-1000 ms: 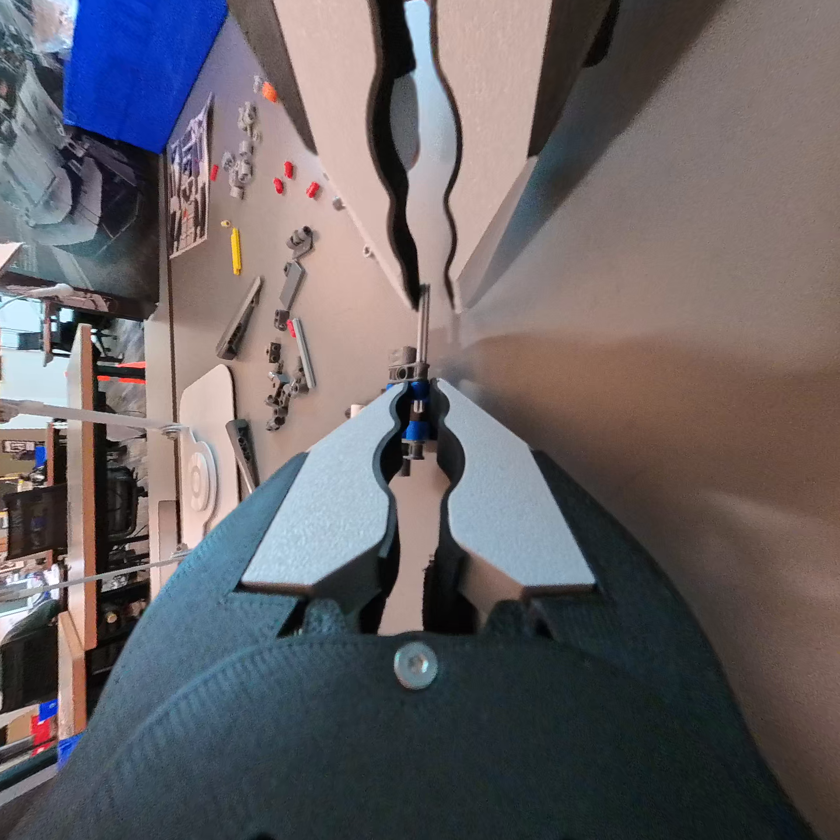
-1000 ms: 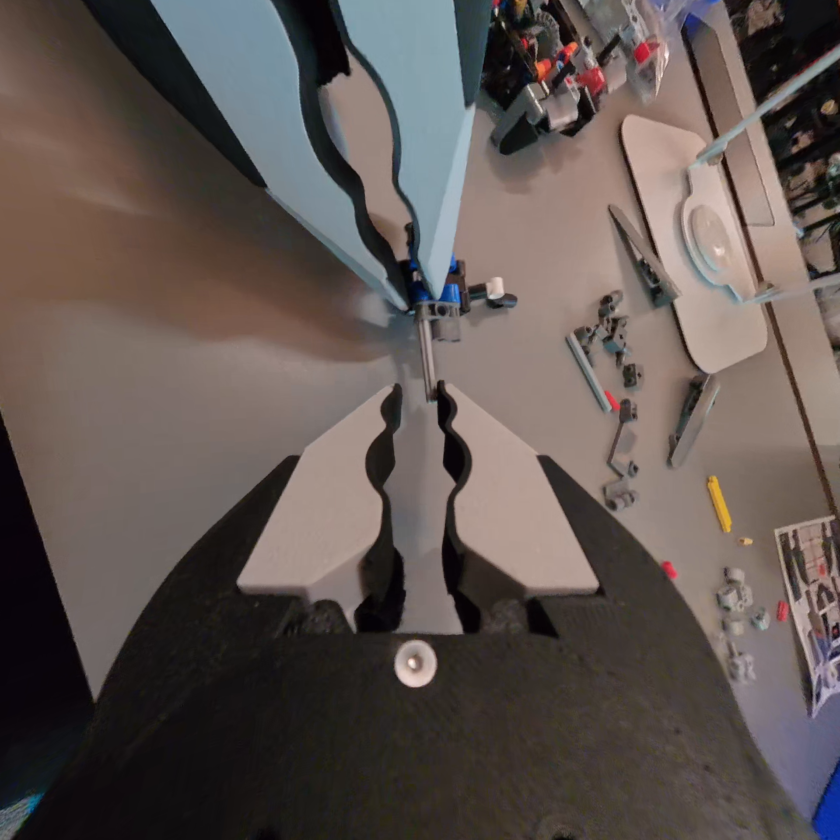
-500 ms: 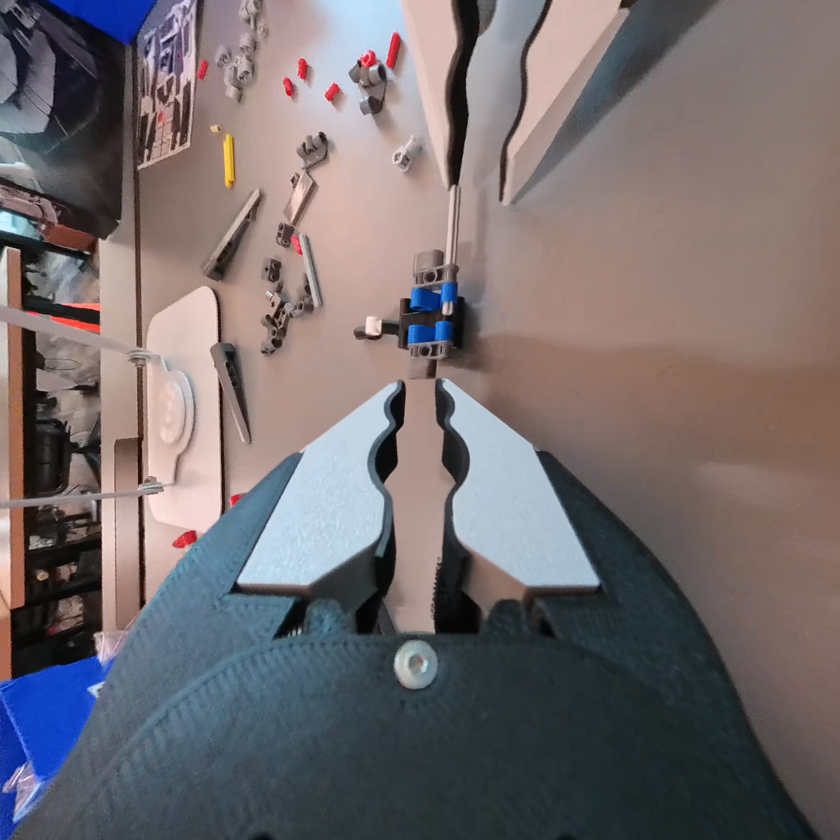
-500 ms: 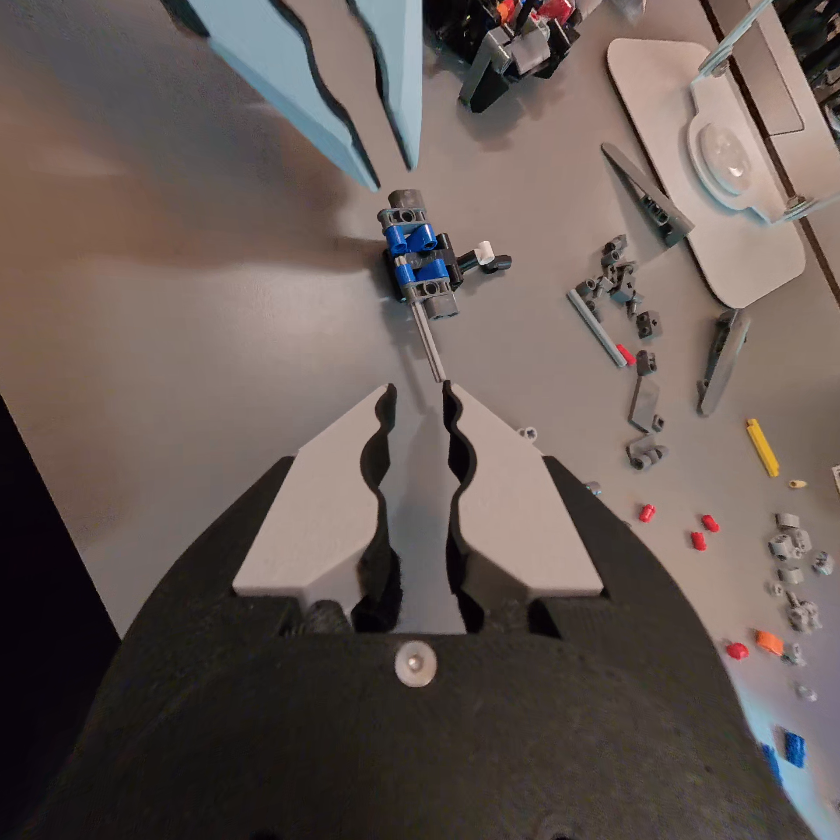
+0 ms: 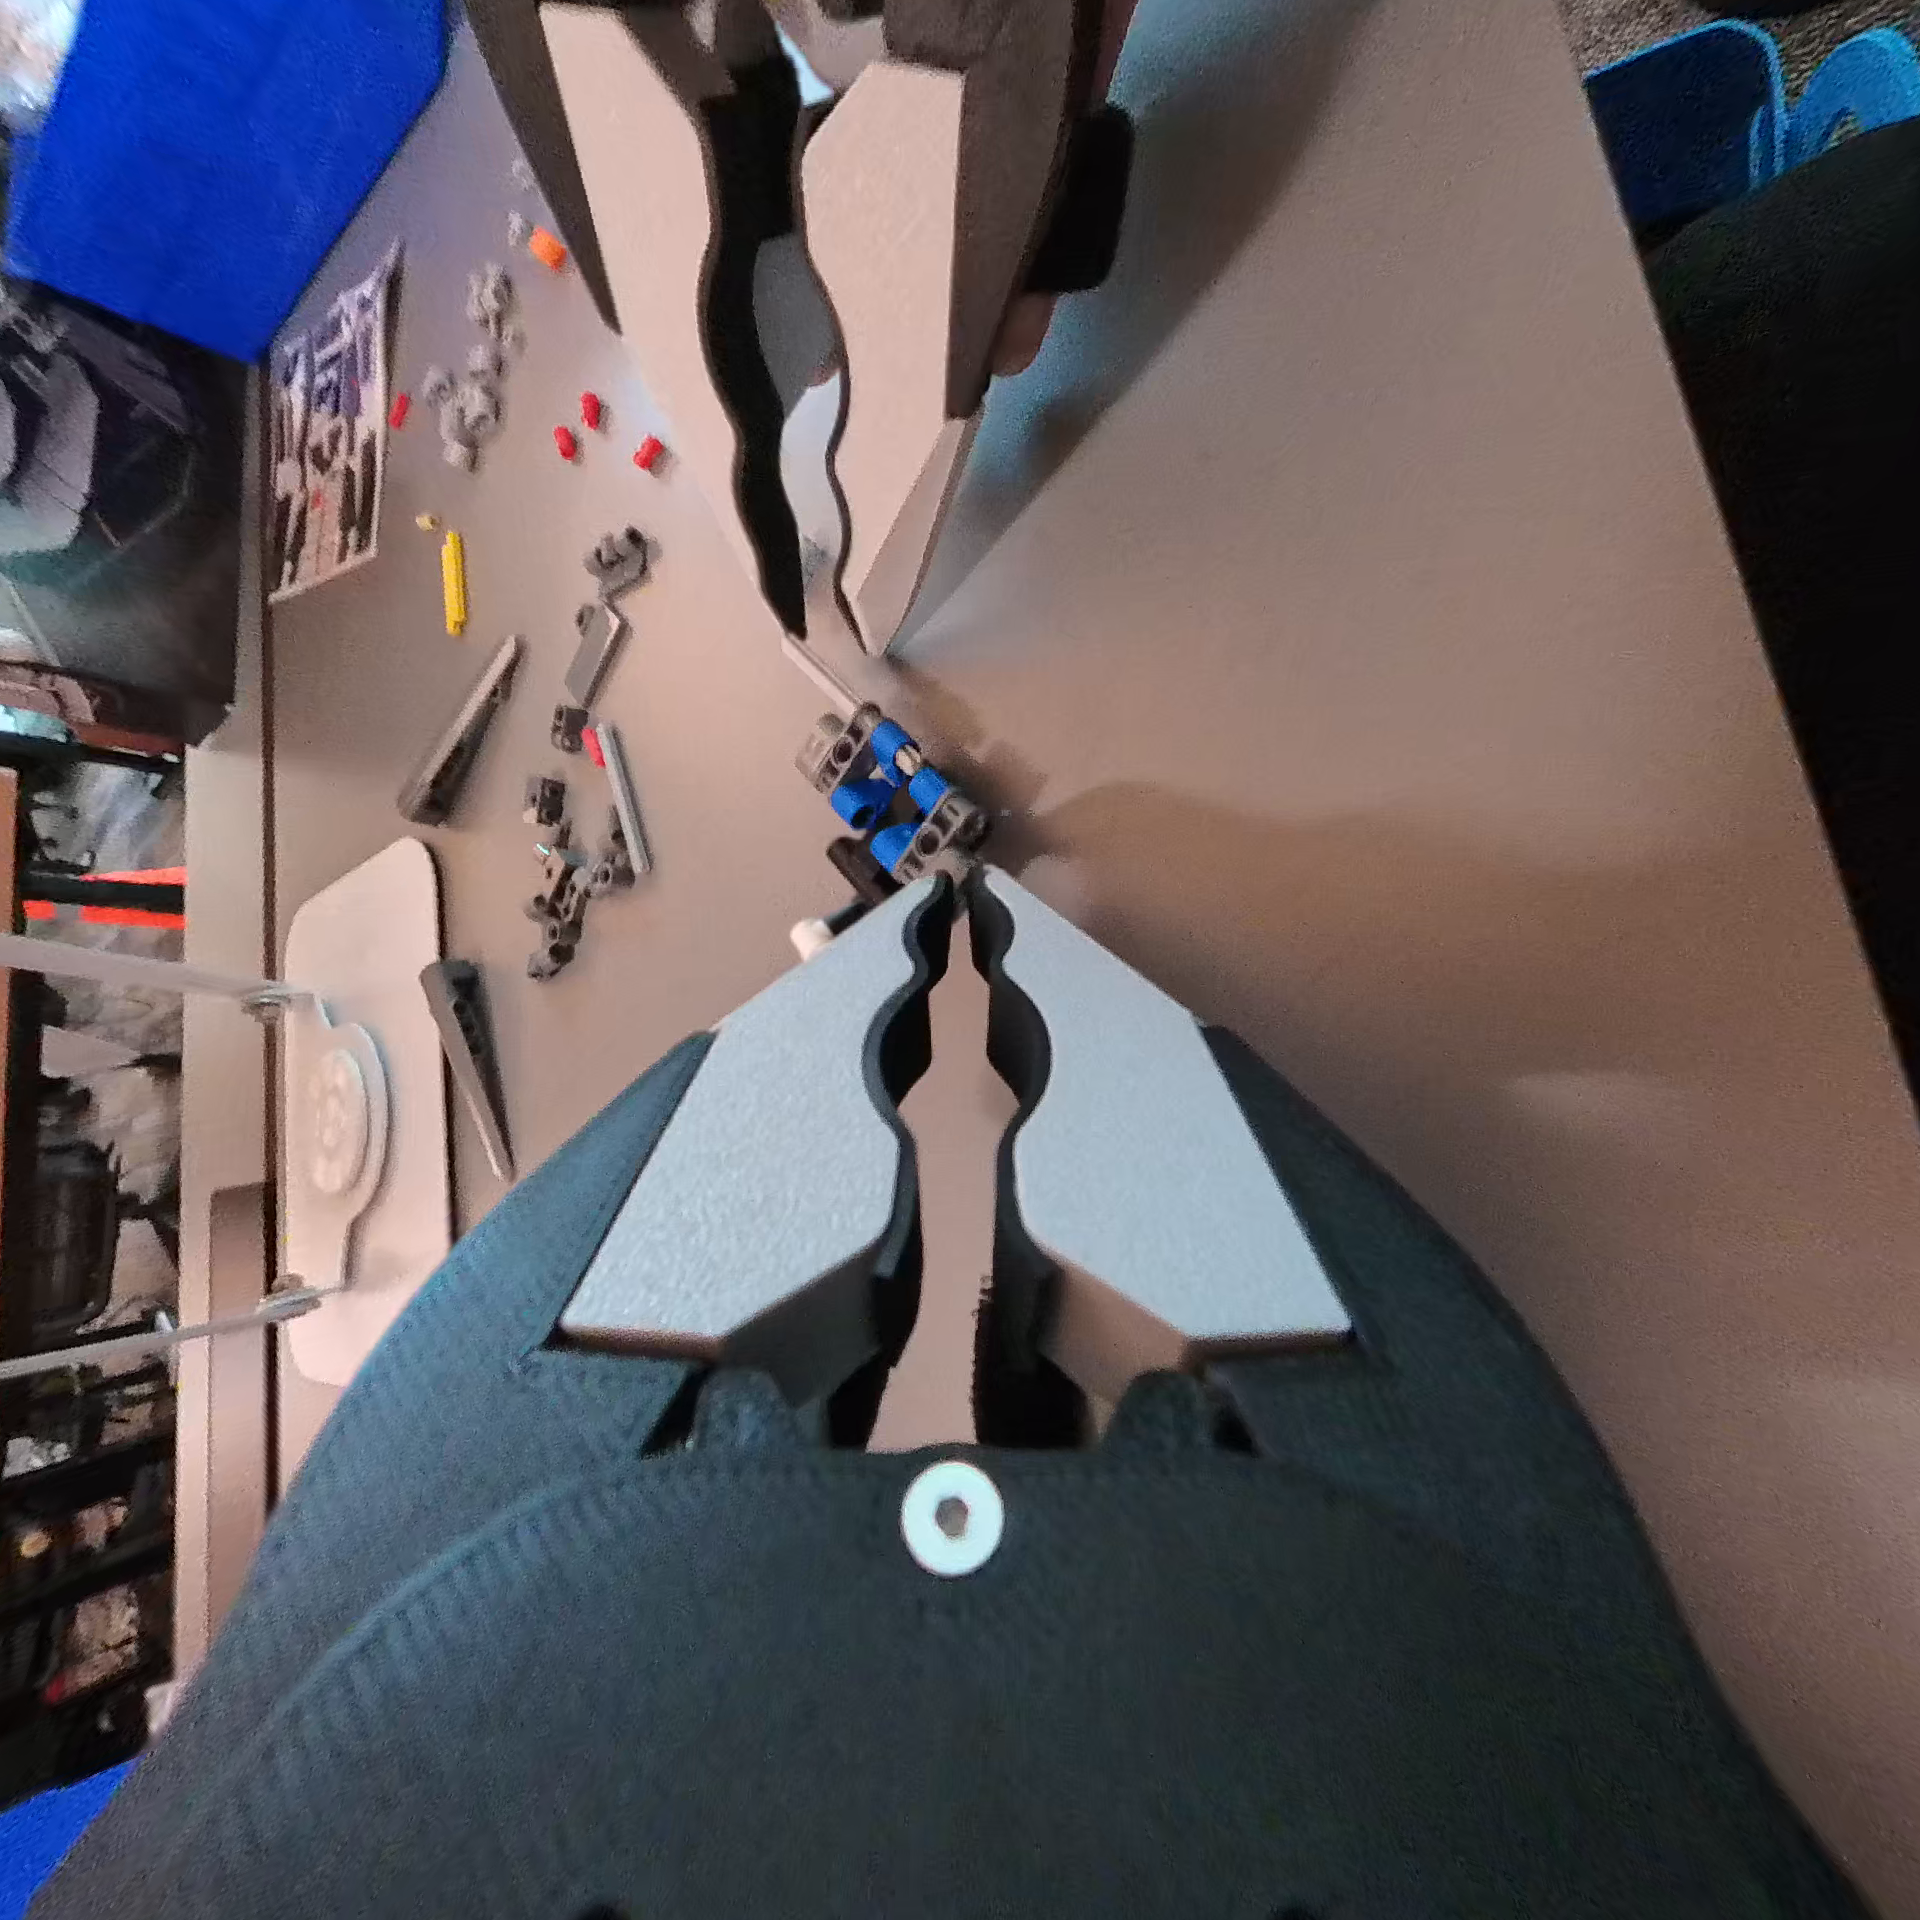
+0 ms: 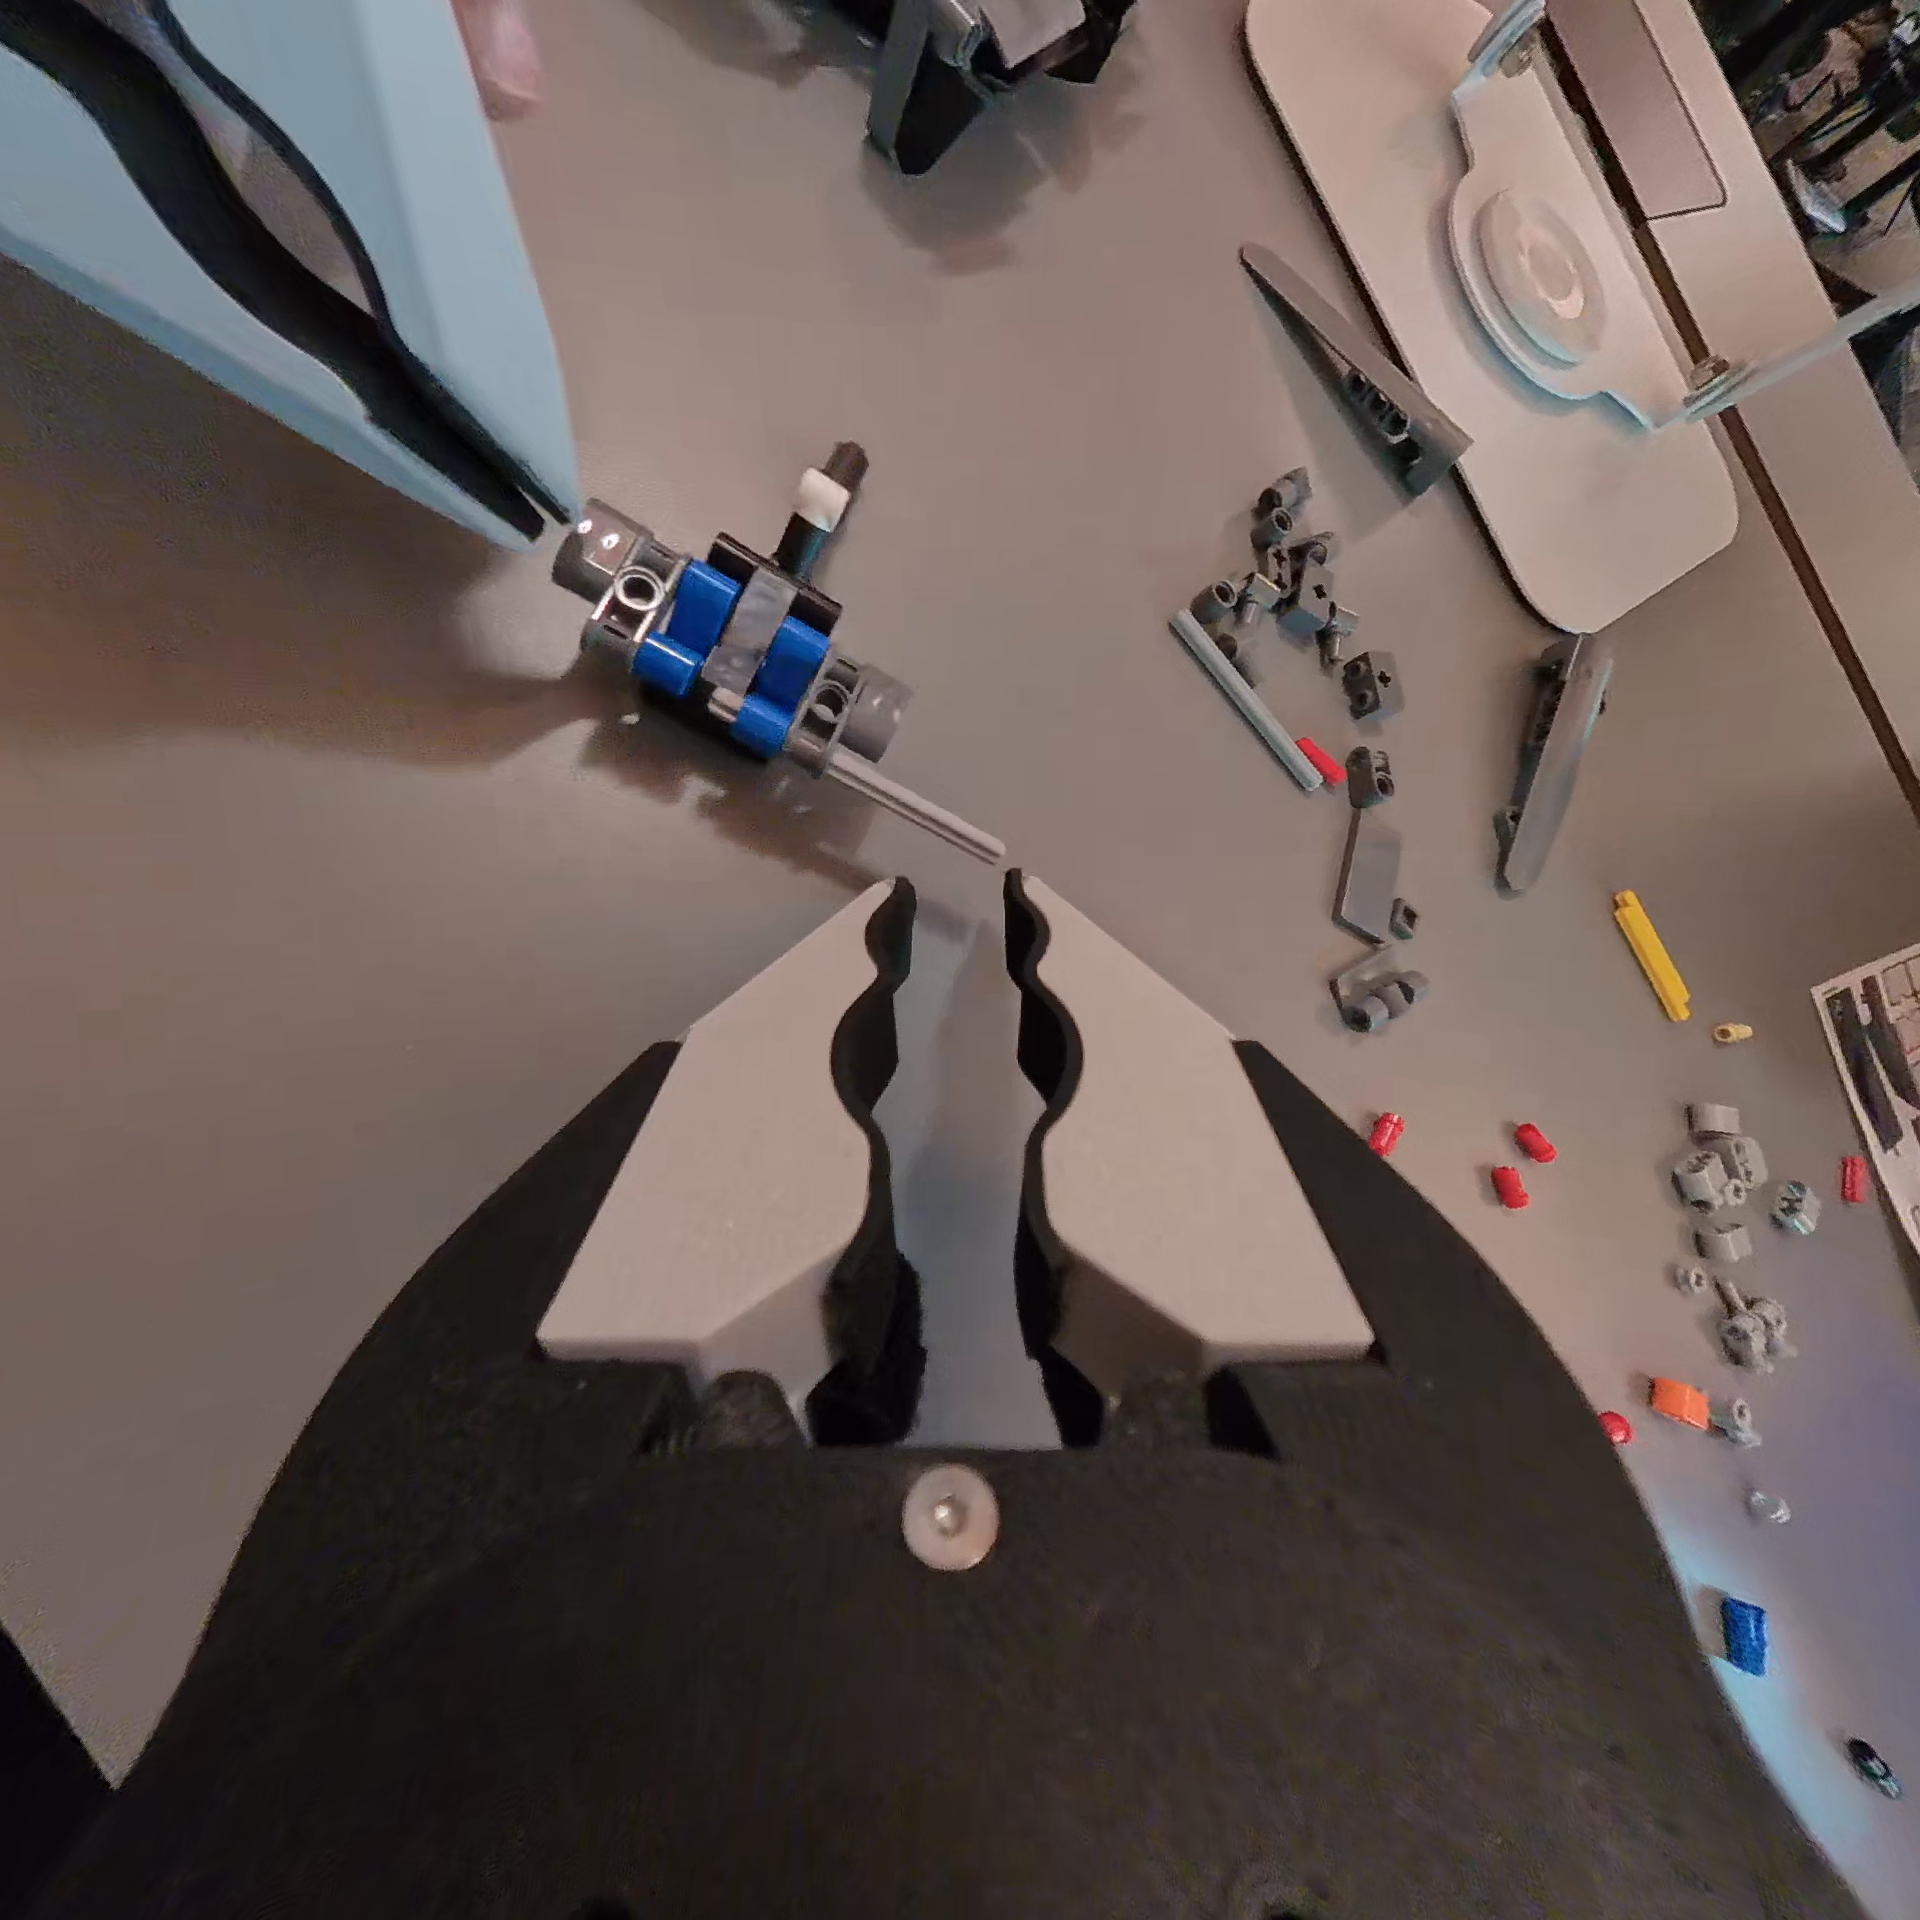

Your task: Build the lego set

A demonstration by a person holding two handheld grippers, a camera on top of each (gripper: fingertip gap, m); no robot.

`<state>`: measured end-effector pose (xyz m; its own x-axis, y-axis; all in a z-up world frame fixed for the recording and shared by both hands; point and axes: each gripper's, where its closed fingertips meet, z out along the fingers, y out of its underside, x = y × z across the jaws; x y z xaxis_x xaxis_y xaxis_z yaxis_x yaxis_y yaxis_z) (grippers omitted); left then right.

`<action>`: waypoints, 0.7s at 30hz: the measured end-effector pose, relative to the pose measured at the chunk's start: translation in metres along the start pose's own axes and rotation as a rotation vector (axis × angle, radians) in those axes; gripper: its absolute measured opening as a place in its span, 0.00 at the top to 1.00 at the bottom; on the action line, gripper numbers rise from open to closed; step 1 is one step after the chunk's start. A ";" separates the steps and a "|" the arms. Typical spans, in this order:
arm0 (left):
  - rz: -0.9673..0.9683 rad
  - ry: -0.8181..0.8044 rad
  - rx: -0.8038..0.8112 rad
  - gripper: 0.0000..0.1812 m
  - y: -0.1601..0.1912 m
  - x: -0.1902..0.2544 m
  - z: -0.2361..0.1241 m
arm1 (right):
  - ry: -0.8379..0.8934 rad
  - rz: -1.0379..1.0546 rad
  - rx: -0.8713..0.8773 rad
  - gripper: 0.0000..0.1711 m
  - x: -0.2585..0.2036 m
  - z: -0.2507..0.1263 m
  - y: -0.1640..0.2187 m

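Though small and surely light, the assembly looks stiff yet liable to pop apart if squeezed on its blue pins. In the left wrist view it lies on the surface, just ahead of the left gripper, whose fingers are nearly together, holding nothing. In the right wrist view the right gripper has fingers slightly parted, empty, just short of the axle; the grey end blocks seem the firmer hold.
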<state>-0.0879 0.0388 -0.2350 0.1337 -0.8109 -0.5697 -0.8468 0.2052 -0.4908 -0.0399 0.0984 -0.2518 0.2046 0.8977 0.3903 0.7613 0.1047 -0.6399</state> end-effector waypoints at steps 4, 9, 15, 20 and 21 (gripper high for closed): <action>-0.028 -0.045 0.028 0.99 0.000 -0.012 -0.007 | -0.024 0.046 0.031 0.86 0.001 -0.006 0.000; -0.018 -0.042 -0.001 0.97 0.005 -0.011 -0.001 | -0.159 0.141 0.066 0.67 -0.020 -0.008 -0.007; 0.003 -0.015 0.019 0.98 -0.005 0.000 0.006 | -0.164 0.202 0.068 0.57 -0.023 -0.002 -0.012; 0.001 -0.041 0.044 0.98 -0.007 -0.006 0.002 | -0.160 0.231 0.062 0.50 -0.017 0.002 -0.011; -0.010 -0.056 0.047 0.98 -0.006 -0.011 0.000 | -0.171 0.240 0.058 0.48 -0.018 0.003 -0.011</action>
<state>-0.0841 0.0461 -0.2257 0.1718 -0.7812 -0.6002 -0.8204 0.2239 -0.5262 -0.0533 0.0824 -0.2537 0.2640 0.9583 0.1094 0.6661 -0.0991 -0.7393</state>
